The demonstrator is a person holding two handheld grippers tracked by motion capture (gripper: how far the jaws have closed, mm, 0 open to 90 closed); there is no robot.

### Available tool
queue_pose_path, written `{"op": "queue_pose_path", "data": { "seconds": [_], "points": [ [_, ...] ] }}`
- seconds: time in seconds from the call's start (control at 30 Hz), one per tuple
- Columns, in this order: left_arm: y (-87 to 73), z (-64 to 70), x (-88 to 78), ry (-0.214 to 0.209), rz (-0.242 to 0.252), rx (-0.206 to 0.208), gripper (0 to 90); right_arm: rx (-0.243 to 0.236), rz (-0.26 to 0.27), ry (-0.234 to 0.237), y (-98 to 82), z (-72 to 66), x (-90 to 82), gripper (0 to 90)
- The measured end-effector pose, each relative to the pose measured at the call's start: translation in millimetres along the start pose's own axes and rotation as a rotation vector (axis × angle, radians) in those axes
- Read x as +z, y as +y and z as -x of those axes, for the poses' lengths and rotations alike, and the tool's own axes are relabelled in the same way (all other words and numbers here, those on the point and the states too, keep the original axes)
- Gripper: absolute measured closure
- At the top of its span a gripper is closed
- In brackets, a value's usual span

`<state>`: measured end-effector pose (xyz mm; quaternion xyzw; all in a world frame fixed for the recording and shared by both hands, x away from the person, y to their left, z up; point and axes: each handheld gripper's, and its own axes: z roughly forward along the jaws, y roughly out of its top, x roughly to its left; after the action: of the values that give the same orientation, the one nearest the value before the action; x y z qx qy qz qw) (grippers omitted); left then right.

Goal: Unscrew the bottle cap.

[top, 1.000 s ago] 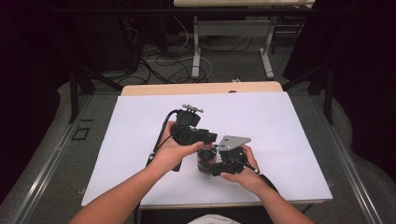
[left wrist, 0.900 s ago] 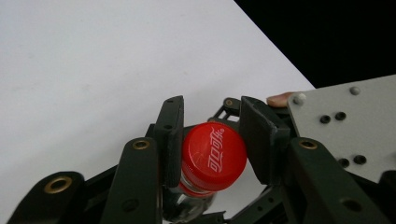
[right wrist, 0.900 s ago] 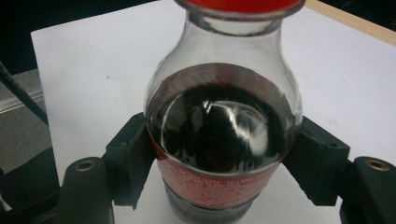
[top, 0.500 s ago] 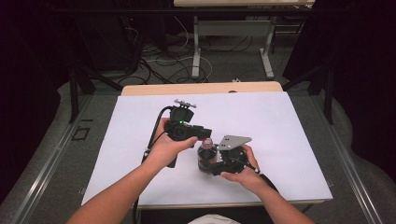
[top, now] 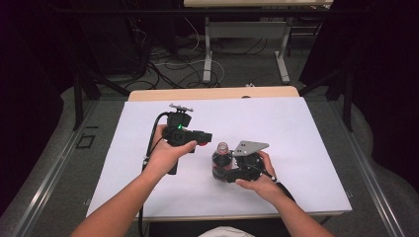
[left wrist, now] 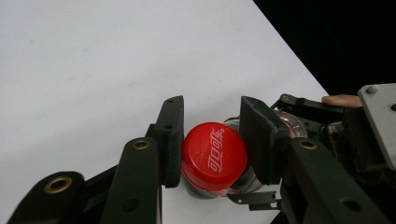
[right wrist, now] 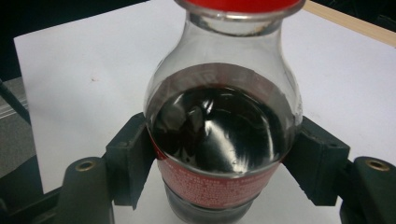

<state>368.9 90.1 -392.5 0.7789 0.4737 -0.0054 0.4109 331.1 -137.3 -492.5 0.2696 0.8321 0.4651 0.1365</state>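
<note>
A small glass cola bottle (top: 221, 157) (right wrist: 219, 116) with dark liquid and a red label stands upright on the white table (top: 296, 138). My right gripper (top: 220, 170) (right wrist: 224, 172) is shut on its body, one pad on each side. A red band shows at the neck, at the top edge of the right gripper view. The red cap (top: 202, 144) (left wrist: 214, 156) sits between the pads of my left gripper (top: 203, 140) (left wrist: 212, 140), which is shut on it. The cap is a little left of the bottle's mouth and apart from it. Behind the cap, the left gripper view shows the bottle (left wrist: 289, 126).
A white sheet covers the table, with a wooden strip (top: 212, 93) along the far edge. Beyond it are table legs (top: 207, 54) and cables (top: 163, 64) on the floor. Bare sheet lies to the left, right and behind the hands.
My left gripper has moved left and slightly back, away from the bottle top, with the red cap in it. The right gripper and bottle have stayed put.
</note>
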Motion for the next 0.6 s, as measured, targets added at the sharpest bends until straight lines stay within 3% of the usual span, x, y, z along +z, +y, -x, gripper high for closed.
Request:
{"op": "queue_pose_path", "data": {
  "seconds": [0.27,0.4,0.6],
  "points": [
    [-15.5,-28.4,4.5,0.012,0.03,-0.073,62.0,0.013,0.003,-0.022,-1.9,7.3,2.6,29.9],
    [-23.4,-42.1,4.9,0.03,0.039,-0.084,62.0,0.022,-0.013,-0.032,-0.8,11.6,3.8,29.9],
    [-36.4,-59.3,4.3,0.042,0.065,-0.115,62.0,0.04,0.008,-0.068,1.8,20.8,7.3,29.9]
  ]
}}
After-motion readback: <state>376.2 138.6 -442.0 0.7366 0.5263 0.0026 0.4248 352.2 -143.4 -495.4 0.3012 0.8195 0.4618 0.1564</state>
